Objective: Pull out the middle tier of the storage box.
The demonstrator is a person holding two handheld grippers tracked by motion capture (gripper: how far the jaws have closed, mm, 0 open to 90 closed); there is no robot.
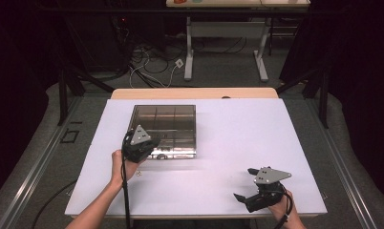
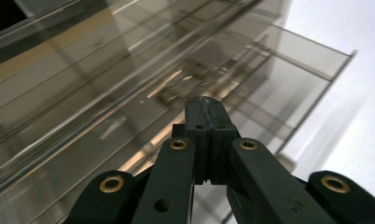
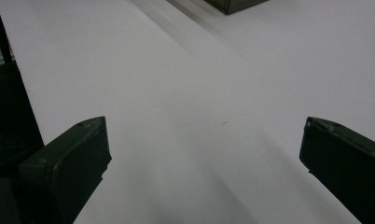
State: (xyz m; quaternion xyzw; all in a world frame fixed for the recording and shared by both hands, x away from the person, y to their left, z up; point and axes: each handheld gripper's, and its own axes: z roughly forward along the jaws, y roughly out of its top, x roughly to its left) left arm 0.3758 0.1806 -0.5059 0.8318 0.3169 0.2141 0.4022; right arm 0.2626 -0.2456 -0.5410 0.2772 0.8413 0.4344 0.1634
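Compartment box point(image 1: 165, 125) of clear smoky plastic, far left on white table point(image 1: 238, 143): likely light, rigid, slick-walled, prone to sliding. Left gripper point(image 2: 207, 108) closed empty, tips at near-wall latch. Right gripper point(image 3: 202, 154) wide open, idle near right. Best grasped by rim.

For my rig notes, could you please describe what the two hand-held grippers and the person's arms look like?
Both are black. The left hand-held gripper and the right hand-held gripper each carry a grey three-cornered plate on top, and a black cable trails from the left one. Brass-coloured rivets mark the left jaw links. The forearms are bare, with no sleeves.
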